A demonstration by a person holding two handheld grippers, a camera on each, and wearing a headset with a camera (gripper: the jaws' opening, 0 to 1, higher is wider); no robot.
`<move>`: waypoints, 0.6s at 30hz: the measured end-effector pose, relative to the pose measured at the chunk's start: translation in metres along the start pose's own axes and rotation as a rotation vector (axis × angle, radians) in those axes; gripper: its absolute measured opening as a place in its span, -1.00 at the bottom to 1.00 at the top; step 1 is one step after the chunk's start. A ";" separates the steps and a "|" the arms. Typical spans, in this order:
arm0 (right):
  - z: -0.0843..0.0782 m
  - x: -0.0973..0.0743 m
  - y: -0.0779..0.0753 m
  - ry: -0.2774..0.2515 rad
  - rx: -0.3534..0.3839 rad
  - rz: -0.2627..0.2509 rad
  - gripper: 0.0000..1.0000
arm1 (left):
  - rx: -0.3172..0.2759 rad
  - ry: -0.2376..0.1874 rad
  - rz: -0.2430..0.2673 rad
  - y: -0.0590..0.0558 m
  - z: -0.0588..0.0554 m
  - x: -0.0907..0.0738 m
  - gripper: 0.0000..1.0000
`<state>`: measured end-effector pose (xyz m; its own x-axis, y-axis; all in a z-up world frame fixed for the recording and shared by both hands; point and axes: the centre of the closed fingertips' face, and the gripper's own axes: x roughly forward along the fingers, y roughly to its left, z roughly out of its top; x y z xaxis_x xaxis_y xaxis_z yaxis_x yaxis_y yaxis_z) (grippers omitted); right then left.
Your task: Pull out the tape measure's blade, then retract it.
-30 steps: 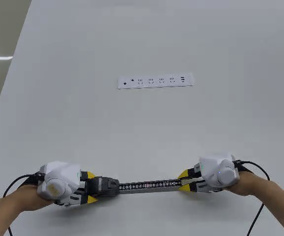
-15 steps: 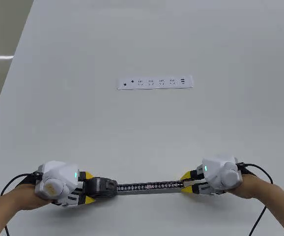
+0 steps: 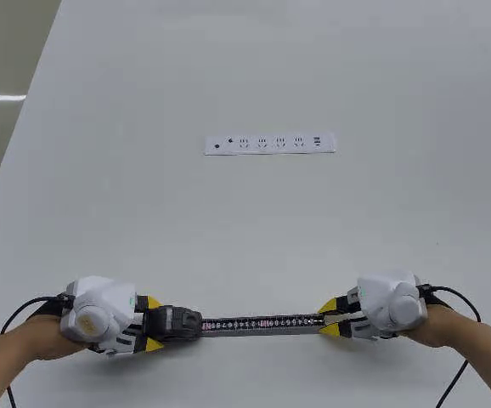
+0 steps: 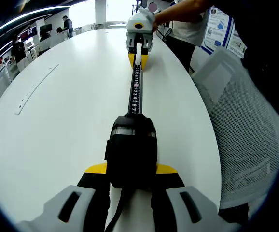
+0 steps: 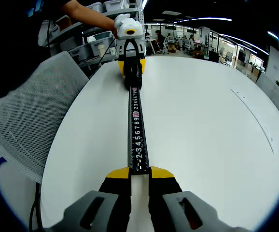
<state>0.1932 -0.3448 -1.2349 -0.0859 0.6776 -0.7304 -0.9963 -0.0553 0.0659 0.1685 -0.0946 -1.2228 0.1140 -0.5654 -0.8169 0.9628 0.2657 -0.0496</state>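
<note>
Two grippers, one tape measure stretched between them.
The left gripper [image 4: 130,170], white plastic with yellow-tipped black jaws, is clamped on the blocky black case [image 3: 176,323]. The right gripper [image 5: 139,173] pinches the free end of the blade [image 3: 262,323], a narrow dark strip printed with white and red numbers. The tape runs straight, low over the smooth white table [image 3: 228,221] at the person's edge. One flat white power strip [image 3: 270,144] lies well beyond it.
</note>
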 end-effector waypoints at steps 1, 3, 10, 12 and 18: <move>0.000 -0.001 0.000 0.000 0.000 0.000 -0.80 | 0.000 0.001 0.000 0.000 0.000 0.000 -0.43; -0.002 -0.002 0.000 0.001 0.005 -0.001 -0.80 | 0.001 0.003 -0.001 0.000 0.000 0.000 -0.43; -0.007 -0.006 -0.001 0.007 0.011 -0.005 -0.80 | 0.001 0.005 -0.002 -0.001 0.001 0.000 -0.43; -0.008 -0.007 -0.001 0.009 0.013 -0.005 -0.80 | 0.001 0.005 -0.003 -0.001 0.001 0.000 -0.43; -0.012 -0.009 -0.002 0.014 0.014 -0.005 -0.80 | 0.001 0.006 -0.002 -0.001 0.001 0.000 -0.43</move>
<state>0.1958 -0.3602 -1.2366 -0.0806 0.6672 -0.7405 -0.9966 -0.0411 0.0715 0.1679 -0.0954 -1.2220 0.1109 -0.5611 -0.8203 0.9631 0.2642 -0.0505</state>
